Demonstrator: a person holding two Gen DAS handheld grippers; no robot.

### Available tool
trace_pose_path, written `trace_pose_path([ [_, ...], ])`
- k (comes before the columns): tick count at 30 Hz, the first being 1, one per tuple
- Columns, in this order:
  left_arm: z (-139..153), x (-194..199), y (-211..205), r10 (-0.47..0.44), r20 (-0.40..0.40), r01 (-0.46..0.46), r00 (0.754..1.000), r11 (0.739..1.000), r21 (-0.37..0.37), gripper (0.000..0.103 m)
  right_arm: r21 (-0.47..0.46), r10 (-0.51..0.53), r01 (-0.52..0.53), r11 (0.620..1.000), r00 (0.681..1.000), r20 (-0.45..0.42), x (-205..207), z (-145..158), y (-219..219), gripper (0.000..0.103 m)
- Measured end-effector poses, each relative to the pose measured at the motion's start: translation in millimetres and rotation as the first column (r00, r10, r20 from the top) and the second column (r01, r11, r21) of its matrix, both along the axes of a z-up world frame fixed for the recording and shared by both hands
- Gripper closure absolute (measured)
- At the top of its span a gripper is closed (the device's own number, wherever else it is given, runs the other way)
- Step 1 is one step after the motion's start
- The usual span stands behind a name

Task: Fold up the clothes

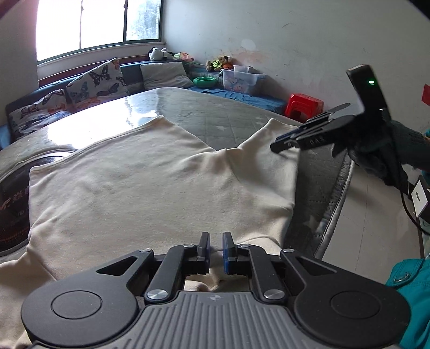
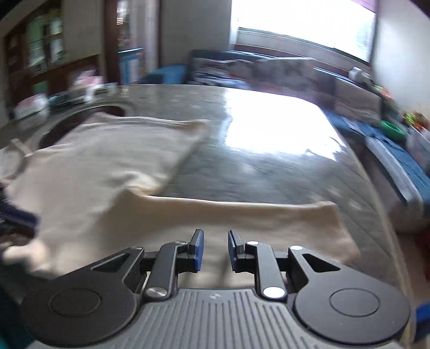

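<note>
Left wrist | left gripper [image 1: 215, 248] jaws slightly parted over cream shirt [image 1: 150, 182] | right gripper [image 2: 215, 249] likewise, blurred

Counts: 1 cream garment [image 1: 150, 188] spread on 1 table [image 1: 215, 112]. 2 grippers: left gripper [image 1: 215, 251], right gripper [image 2: 215, 248], each with 2 fingers. 2 butterfly-print cushions [image 1: 99, 80] plus 1 grey cushion [image 1: 164, 75] on the bench. 1 red stool [image 1: 305, 106]. 1 green bowl [image 1: 204, 82]. 1 clear storage bin [image 1: 240, 80]. 1 window [image 1: 94, 24].
</note>
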State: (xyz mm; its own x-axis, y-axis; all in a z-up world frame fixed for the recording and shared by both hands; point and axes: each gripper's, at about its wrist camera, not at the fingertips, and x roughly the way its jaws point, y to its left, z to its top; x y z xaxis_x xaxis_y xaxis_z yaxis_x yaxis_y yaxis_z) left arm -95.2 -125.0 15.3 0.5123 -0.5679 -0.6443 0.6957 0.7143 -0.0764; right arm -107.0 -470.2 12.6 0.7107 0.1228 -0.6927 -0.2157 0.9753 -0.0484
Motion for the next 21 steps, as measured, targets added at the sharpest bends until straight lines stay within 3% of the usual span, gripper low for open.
trace_pose_path([
  [8,-1,-1,-5,-0.024,-0.005,0.024,1.0,1.0,-0.003,0.091,0.002,-0.015,0.015,1.0,1.0,0.008,27,11,-2,0.077],
  [21,6,9,5,0.004,-0.03,-0.005,1.0,1.0,-0.025,0.09,0.01,-0.012,0.012,1.0,1.0,0.02,79,29,5,0.077],
])
